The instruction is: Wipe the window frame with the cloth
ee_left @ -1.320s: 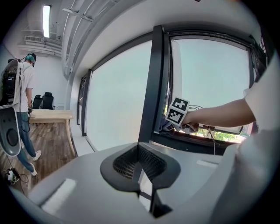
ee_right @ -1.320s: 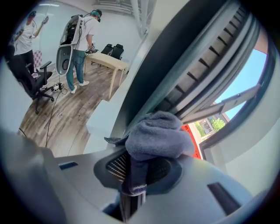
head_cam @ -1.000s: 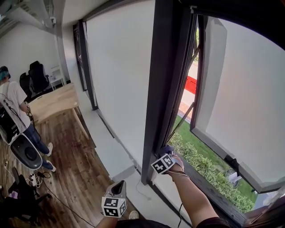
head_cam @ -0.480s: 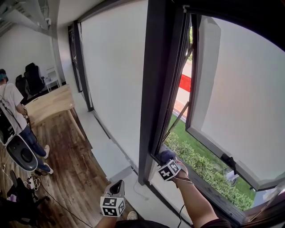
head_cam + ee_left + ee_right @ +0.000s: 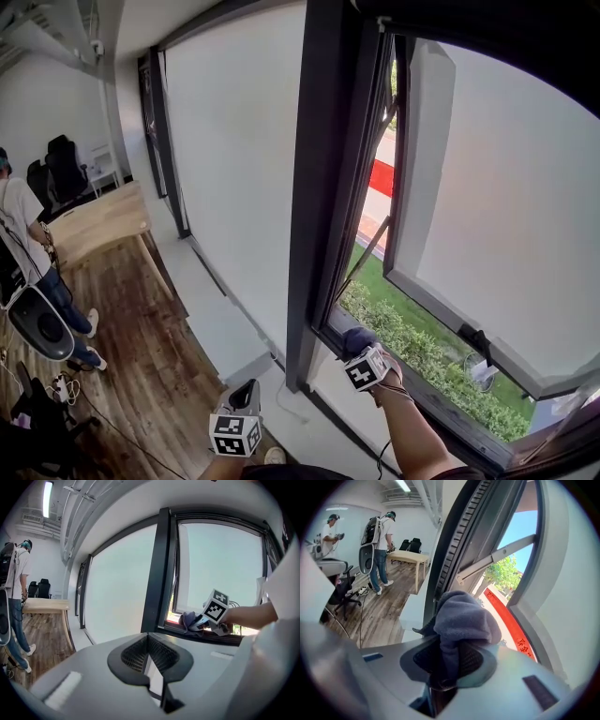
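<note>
Grey-blue bunched fabric cloth lies on the bottom rail of the dark metal window frame, just right of the upright post. Head view: the right tool holds it there, forearm reaching up from below. The left tool hangs low inside the room, well apart from the cloth. Frosted glass window sash is tilted outward, with a green hedge below it. A person stands far left, near a light wooden desk.

Left gripper view: the left tool's jaws are pressed together, nothing between them. The right tool and cloth show ahead on the rail.

Right gripper view: the right tool is clenched on the cloth, a fold bulging above the jaws, just beside the frame's upright. A grey metal stay arm crosses behind.
</note>
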Available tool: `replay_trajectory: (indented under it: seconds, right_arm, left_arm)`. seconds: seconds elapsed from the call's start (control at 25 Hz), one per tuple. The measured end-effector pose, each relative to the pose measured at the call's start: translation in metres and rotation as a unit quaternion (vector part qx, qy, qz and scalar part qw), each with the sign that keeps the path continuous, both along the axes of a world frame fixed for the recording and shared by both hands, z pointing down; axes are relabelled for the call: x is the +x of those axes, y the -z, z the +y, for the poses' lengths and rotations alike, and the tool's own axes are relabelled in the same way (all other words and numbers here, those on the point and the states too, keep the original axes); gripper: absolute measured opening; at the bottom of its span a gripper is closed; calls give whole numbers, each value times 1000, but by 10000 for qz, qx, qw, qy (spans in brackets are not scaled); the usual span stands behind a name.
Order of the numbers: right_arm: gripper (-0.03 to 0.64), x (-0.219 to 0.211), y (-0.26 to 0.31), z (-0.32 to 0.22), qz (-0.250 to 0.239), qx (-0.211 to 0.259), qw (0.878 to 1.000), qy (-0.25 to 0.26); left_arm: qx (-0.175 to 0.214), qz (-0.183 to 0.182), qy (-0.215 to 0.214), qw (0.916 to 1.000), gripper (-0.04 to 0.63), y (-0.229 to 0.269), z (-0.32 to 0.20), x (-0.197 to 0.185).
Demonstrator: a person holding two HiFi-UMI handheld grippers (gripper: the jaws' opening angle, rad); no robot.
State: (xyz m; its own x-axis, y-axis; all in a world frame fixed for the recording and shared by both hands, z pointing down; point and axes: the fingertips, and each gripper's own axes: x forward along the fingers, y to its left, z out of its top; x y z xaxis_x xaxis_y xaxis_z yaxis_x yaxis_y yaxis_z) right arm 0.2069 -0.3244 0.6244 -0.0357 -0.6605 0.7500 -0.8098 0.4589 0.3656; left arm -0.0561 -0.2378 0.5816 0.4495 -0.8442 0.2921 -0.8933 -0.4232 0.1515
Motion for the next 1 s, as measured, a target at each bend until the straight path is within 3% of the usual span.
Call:
replay_trajectory:
  seconds: [0.12,0.24,0.36,0.48,0.64,0.84,1.0]
  right_arm:
    - [86,6,1,4,-661,-22,9968,-453]
    - [84,-2,23,6,-1323,717,9869,-586]
    - [84,-13,51,8,-1839,1513,9696,-568]
    - [84,-29,71,20,-2215,2045,9530,-293]
    - [84,-59,86,47,-2917,2387,9262,113]
    - [83,-72,96,80,-3571,2820,8905,-16]
    - [80,-72,88,110,-3825,2882,8775,-271]
  left_arm:
    - [26,17,-12,10000,6,2,0,0]
    - [33,1,-54,10000,6,4,1,2]
    - [50,-21,-130,9999,6,6,1,6]
    - [97,-44,-260,9996,6,10,2,16]
    - [142,-76,-373,9992,6,13,4,26]
    - [190,-65,-438,9988,6,16,6,35]
    - [198,-69,-509,9985,6,19,10,41]
